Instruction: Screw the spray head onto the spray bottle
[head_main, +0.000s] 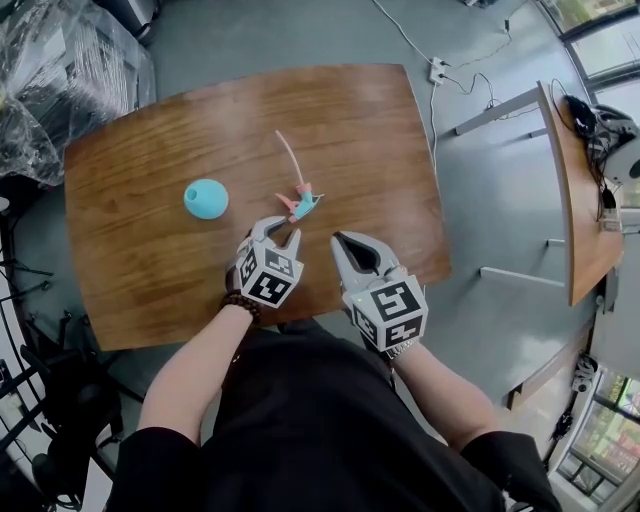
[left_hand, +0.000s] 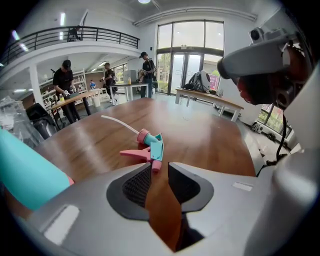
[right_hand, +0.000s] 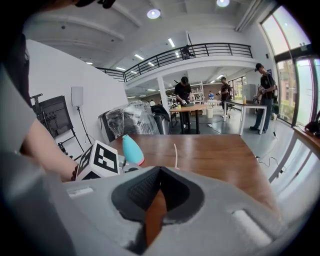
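A teal spray bottle (head_main: 205, 198) stands on the wooden table (head_main: 150, 250), left of centre. The teal and pink spray head (head_main: 300, 203) lies on its side near the middle, its thin tube (head_main: 285, 150) pointing away from me. My left gripper (head_main: 282, 230) sits just behind the head, jaws slightly parted. In the left gripper view the head (left_hand: 150, 147) has its pink tip at the mouth of the gap, and the pads do not press it. The bottle (left_hand: 25, 170) is at the left there. My right gripper (head_main: 338, 240) hovers to the right of the head, shut and holding nothing.
A second wooden table (head_main: 575, 200) stands to the right with a dark bag (head_main: 600, 125) on it. Plastic-wrapped items (head_main: 60, 70) are piled at the upper left. A power strip (head_main: 437, 70) lies on the floor beyond the table. People stand at far tables.
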